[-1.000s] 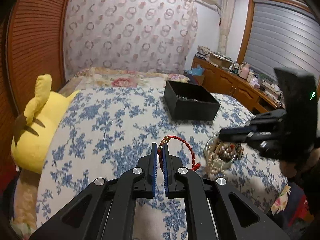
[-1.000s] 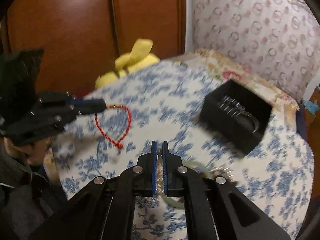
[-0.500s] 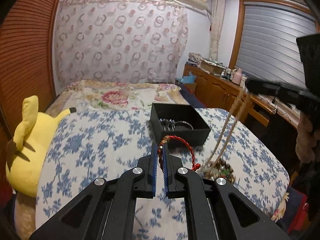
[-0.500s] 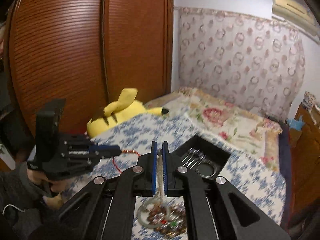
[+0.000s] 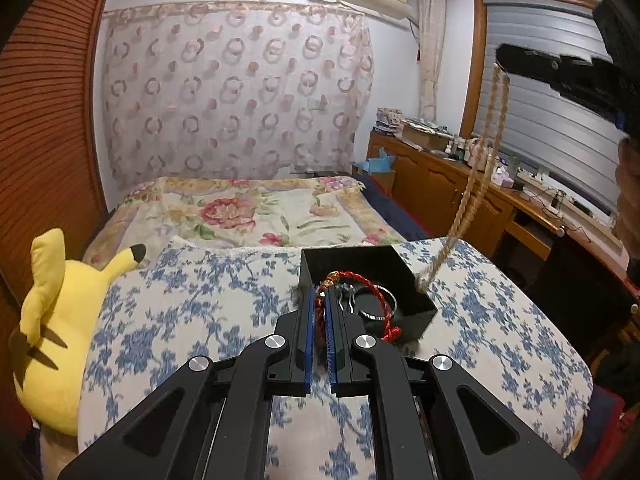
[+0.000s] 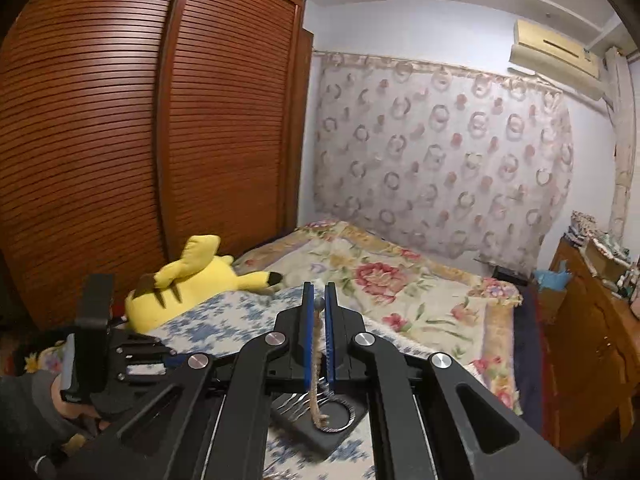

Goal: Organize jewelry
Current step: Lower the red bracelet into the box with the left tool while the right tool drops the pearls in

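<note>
My left gripper is shut on a red cord bracelet and holds it at the near rim of the black box on the blue-flowered bedspread. The box holds hairpins and a dark ring. My right gripper is shut on a long beige bead necklace that hangs down into the black box. In the left wrist view the right gripper is high at the upper right, and the necklace dangles to the box's right rim.
A yellow plush toy lies at the bed's left edge by the wooden wardrobe. A floral blanket covers the far bed. A wooden sideboard with clutter stands at the right.
Both grippers rose and moved to the black box. The necklace was lifted out of the glass bowl and now hangs over the box. The bowl has left view.
</note>
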Tool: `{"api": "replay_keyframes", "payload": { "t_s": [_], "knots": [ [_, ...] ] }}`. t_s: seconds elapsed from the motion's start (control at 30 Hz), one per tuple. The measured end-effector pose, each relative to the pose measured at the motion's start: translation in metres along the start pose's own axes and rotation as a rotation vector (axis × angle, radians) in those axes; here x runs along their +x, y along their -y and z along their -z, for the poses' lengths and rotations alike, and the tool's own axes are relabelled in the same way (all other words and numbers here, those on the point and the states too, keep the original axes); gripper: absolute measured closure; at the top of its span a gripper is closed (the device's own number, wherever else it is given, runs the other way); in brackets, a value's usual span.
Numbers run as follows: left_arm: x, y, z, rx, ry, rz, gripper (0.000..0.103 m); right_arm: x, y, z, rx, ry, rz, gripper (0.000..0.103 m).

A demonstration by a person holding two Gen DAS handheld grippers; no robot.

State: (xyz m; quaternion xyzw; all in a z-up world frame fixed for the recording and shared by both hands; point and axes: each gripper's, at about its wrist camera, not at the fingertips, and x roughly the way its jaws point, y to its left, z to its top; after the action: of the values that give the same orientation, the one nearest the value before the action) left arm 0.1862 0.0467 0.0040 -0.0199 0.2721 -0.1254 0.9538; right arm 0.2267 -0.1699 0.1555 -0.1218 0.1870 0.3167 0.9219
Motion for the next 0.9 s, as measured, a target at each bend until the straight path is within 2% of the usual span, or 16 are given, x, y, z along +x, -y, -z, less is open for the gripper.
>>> {"api": "replay_keyframes", "payload": {
  "t_s": [0.1,0.23,0.47,0.73,0.77,0.83,0.9],
  "knots": [
    [0.02,0.002,-0.007,0.005,-0.018,0.001,0.099,0.019,0.011,-0.003,0.0,-0.022,0.029,0.097],
    [0.047,0.006,-0.011,0.014,-0.049,0.0,0.099,0.056,0.029,0.009,0.003,-0.083,0.095,0.097],
    [0.082,0.016,-0.01,0.044,-0.1,-0.008,0.099,0.091,0.044,0.025,0.009,-0.134,0.122,0.097],
    [0.104,0.018,-0.007,0.052,-0.14,-0.027,0.098,0.101,0.046,0.022,0.019,-0.132,0.13,0.097],
    [0.105,0.019,-0.006,0.054,-0.14,-0.036,0.094,0.104,0.046,0.025,0.016,-0.147,0.125,0.097],
    [0.106,0.016,-0.005,0.05,-0.145,-0.04,0.072,0.114,0.042,0.037,0.013,-0.188,0.12,0.097],
    [0.104,0.017,-0.004,0.05,-0.139,-0.043,0.068,0.126,0.038,0.054,-0.002,-0.229,0.141,0.096]
  ]
}}
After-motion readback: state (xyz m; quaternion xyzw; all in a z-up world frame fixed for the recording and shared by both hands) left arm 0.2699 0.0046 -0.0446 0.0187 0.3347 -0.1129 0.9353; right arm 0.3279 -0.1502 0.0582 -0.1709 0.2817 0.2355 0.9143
